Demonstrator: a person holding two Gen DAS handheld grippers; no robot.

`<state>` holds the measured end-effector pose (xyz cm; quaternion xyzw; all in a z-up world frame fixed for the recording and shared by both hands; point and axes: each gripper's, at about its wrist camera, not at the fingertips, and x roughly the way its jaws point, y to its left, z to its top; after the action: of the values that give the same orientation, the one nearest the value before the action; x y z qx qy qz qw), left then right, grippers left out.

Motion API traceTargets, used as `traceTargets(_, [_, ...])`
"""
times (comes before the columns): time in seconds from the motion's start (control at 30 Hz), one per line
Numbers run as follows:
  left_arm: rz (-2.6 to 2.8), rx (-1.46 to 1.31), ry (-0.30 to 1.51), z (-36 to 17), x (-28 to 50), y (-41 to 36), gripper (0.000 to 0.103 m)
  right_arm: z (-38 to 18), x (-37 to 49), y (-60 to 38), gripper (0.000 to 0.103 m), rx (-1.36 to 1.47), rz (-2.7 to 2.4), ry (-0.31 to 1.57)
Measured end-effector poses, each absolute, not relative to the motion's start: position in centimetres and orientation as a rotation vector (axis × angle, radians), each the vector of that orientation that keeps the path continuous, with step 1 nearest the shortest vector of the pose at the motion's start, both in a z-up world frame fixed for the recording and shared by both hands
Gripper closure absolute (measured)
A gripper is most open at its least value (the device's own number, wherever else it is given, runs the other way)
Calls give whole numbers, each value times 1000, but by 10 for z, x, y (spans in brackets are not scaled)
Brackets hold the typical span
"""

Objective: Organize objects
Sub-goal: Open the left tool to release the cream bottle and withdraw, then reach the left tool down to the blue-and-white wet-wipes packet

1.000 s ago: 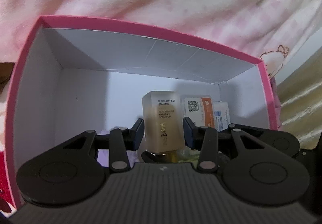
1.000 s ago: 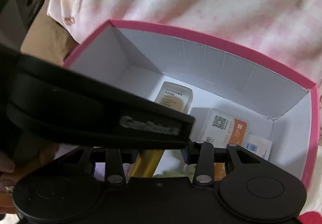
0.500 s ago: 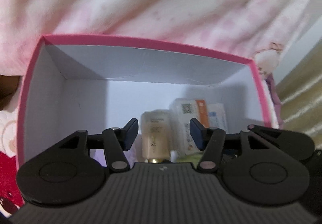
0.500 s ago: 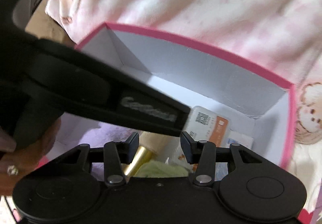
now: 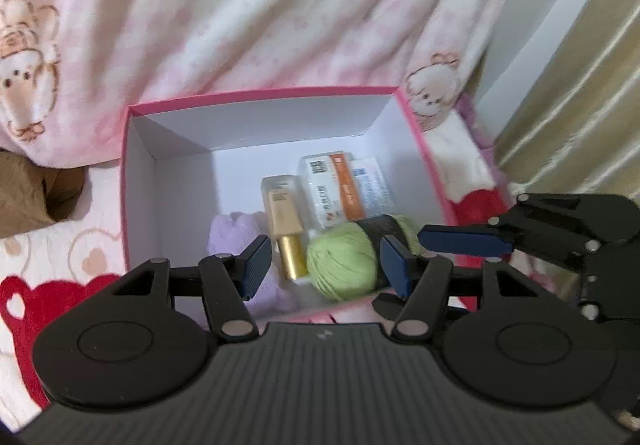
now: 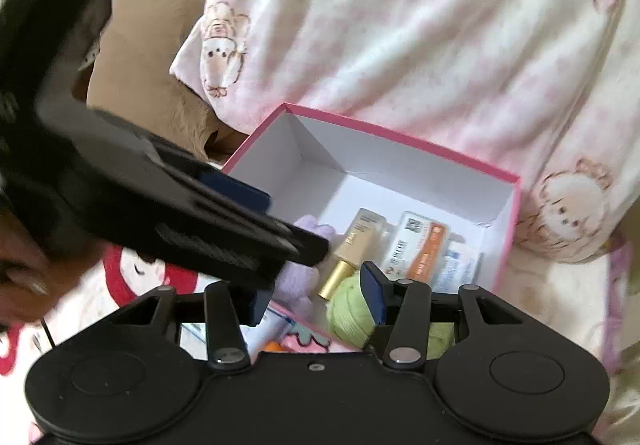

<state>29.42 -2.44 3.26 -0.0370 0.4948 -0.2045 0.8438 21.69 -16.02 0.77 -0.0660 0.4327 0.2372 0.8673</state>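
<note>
A: Where are the things being sorted?

B: In the pink box point(image 5: 416, 133), which has white inner walls and sits on a pink-and-white blanket point(image 5: 240, 13) printed with cartoon figures. Along its floor lie a beige bottle point(image 5: 282, 209) with a gold cap, a white-and-orange packet point(image 5: 332, 189) and a white-and-blue packet point(image 5: 372, 185) beside it.

A: And nearer the camera?

B: A ball of green yarn point(image 5: 344, 265) with a dark band around it rests at the near wall, just beside the bottle's gold cap. A lilac fluffy item point(image 5: 234, 233) lies on the other side of the bottle.

A: What about the left gripper point(image 5: 326, 263)?

B: Its fingers point(image 5: 254, 259) are spread wide with nothing between them, and it hangs above the box's near edge, looking down into it.

A: The right gripper point(image 6: 318, 295)?

B: Also spread apart and holding nothing. From its own camera the yarn point(image 6: 348, 309) sits just behind its right finger, and the bottle point(image 6: 358, 239) and the packet point(image 6: 416, 251) lie further in. The left tool's black body crosses this view, partly covering the lilac item point(image 6: 300, 277).

A: Anything outside the box?

B: A brown soft object point(image 5: 28, 193) lies on the bed to the left, and a gold curtain point(image 5: 580, 85) hangs at the right.
</note>
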Motion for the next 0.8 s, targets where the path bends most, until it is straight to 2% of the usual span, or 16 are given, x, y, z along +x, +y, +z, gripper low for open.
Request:
traceTargets(0.37, [-452, -2, 1028, 85, 228, -4, 43, 52, 145, -158, 51, -169, 539, 824])
traceTargets(0.6, [-491, -26, 1017, 77, 190, 18, 43, 48, 104, -147, 47, -142, 601, 783])
traceTargets(0.8, [-483, -60, 998, 39, 171, 43, 43, 10, 86, -141, 44, -59, 622, 798])
